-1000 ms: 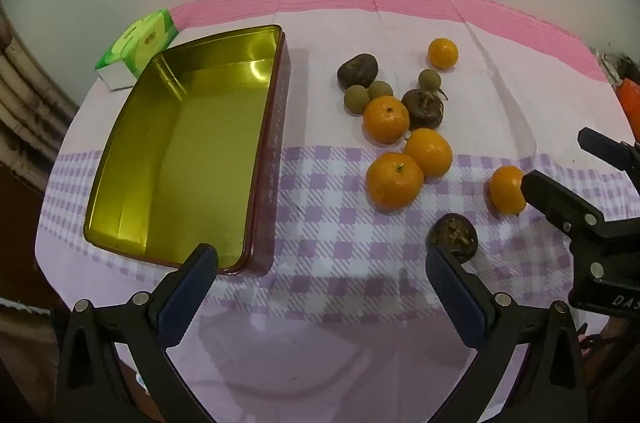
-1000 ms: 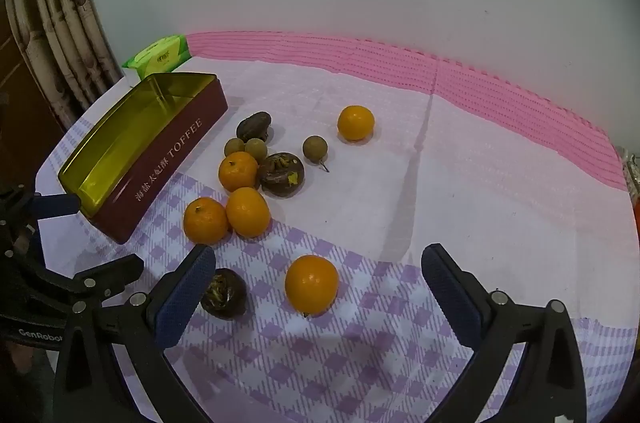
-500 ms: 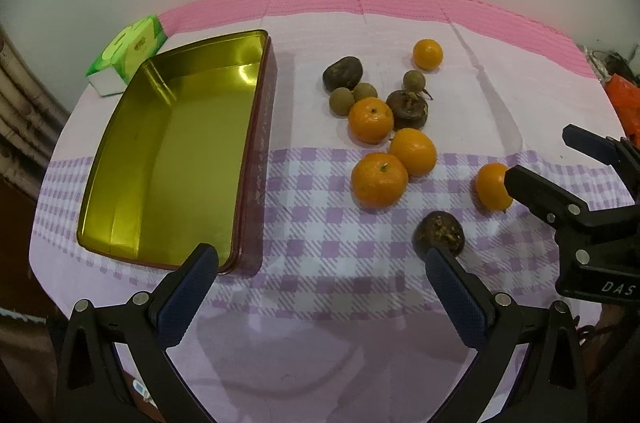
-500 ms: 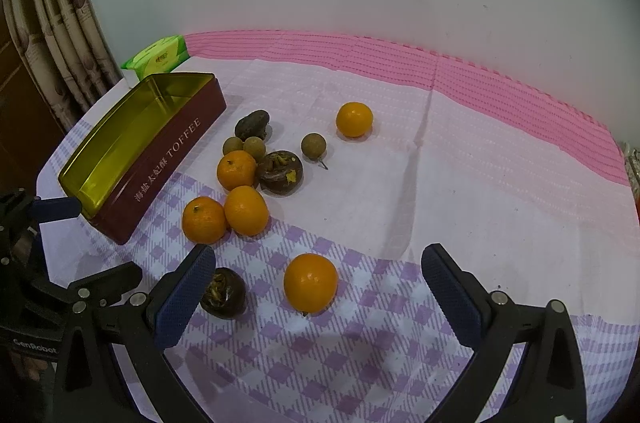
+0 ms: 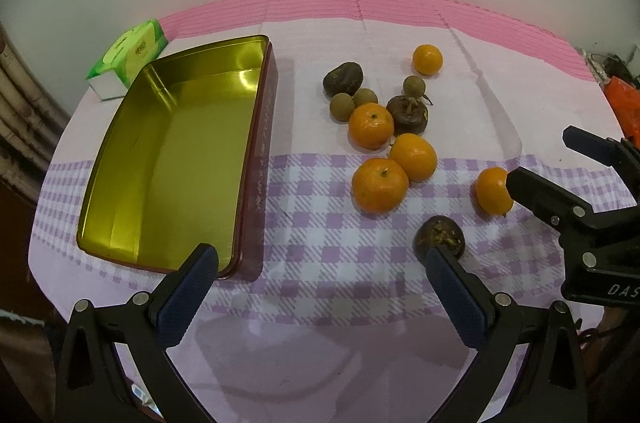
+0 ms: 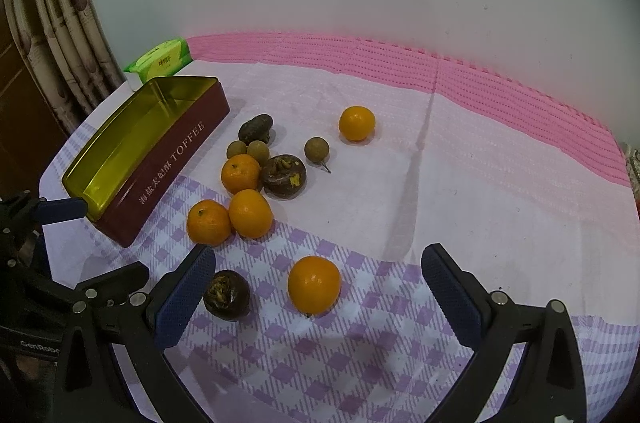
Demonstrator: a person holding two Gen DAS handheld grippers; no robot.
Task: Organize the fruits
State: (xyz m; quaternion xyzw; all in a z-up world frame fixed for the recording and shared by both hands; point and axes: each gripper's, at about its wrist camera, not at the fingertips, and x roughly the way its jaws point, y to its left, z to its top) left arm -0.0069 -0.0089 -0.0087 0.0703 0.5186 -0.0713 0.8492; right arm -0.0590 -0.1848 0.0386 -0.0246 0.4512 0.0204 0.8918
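Both hand-held grippers, left (image 5: 320, 287) and right (image 6: 318, 289), spread wide, empty. Nearest orange (image 6: 314, 285): light, round, rolls readily, skin yields; grip across widest middle. Tin (image 5: 168, 159) empty.

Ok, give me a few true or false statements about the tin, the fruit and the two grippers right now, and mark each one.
1. The gold-lined tin holds no fruit. True.
2. The left gripper is shut on an orange. False: it is open and holds nothing.
3. Five oranges lie on the tablecloth. True.
4. The green tissue pack sits inside the tin. False: it lies outside, beyond the tin's far corner.
5. The right gripper is open. True.
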